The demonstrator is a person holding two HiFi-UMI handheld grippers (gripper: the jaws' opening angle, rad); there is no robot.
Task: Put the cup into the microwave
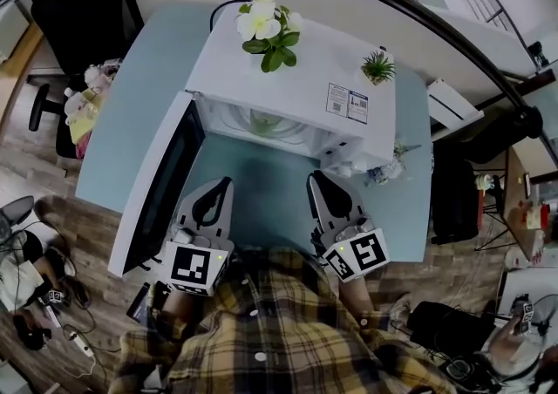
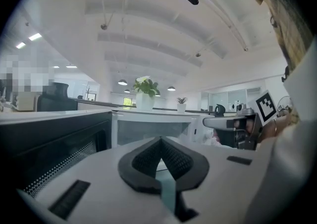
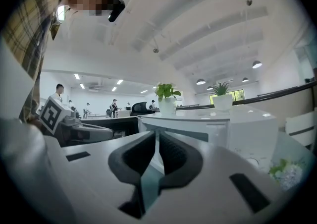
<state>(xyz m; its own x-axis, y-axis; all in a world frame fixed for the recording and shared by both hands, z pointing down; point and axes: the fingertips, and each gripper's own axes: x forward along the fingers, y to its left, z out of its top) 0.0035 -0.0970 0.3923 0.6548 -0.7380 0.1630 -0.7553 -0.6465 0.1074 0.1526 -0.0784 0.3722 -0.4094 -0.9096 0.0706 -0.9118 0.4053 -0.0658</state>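
Note:
A white microwave (image 1: pixel 301 57) stands on the teal table (image 1: pixel 148 105), its door (image 1: pixel 161 183) swung open to the left. Inside the cavity sits a clear, greenish cup (image 1: pixel 264 124), partly hidden by the top of the oven. My left gripper (image 1: pixel 225 181) hovers over the table in front of the opening, near the door, jaws shut and empty (image 2: pixel 159 143). My right gripper (image 1: pixel 316 176) is level beside it, in front of the oven's right half, tips together with nothing between them (image 3: pixel 156 134). Both point at the microwave (image 2: pixel 148 129) (image 3: pixel 233 129), apart from the cup.
A white-flowered potted plant (image 1: pixel 268 30) and a small green plant (image 1: pixel 378 65) stand on the microwave. A little bunch of flowers (image 1: pixel 388 170) lies at the table's right. A black chair (image 1: pixel 78 9) stands at the far left. The table's near edge is just under both grippers.

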